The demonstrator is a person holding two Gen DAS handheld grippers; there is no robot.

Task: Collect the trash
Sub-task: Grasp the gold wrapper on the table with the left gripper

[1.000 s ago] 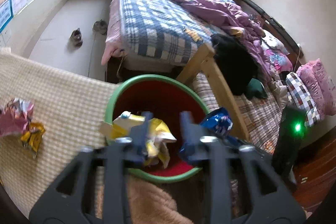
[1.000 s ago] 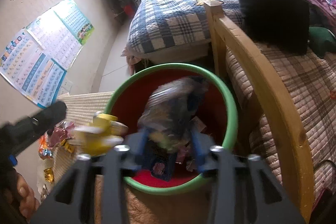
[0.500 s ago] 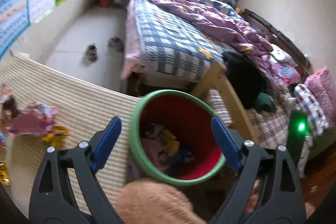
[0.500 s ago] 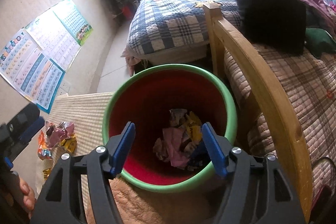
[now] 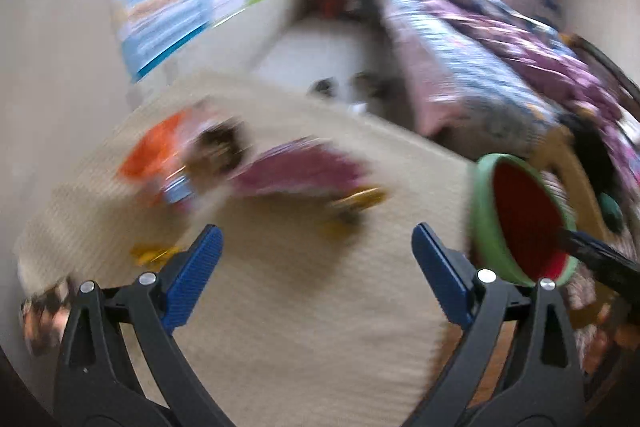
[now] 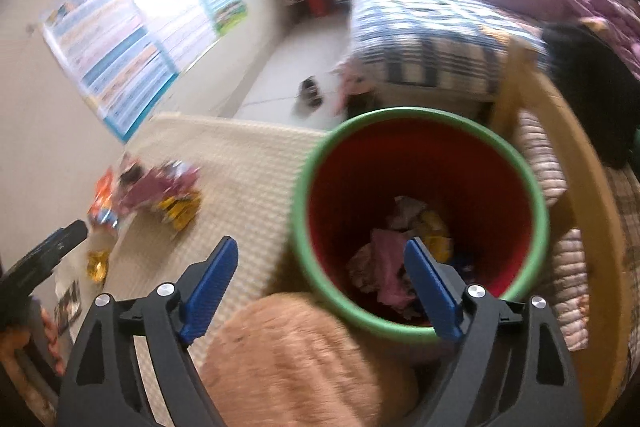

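Beige mat (image 5: 280,307) bears wrappers (image 5: 296,173); both tools, left (image 5: 316,275) and right (image 6: 320,283), just opened wide, empty.

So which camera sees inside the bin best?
The right wrist view: the bin sits almost straight below, so the wrappers at its bottom show. The left wrist view catches the bin only edge-on at the right, blurred, with just red wall visible.

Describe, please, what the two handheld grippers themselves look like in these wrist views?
Both the left gripper and the right gripper have black plastic arms with triangular cut-outs, silver round screw heads at the joints, and ribbed blue finger pads. No cables or sleeves show.
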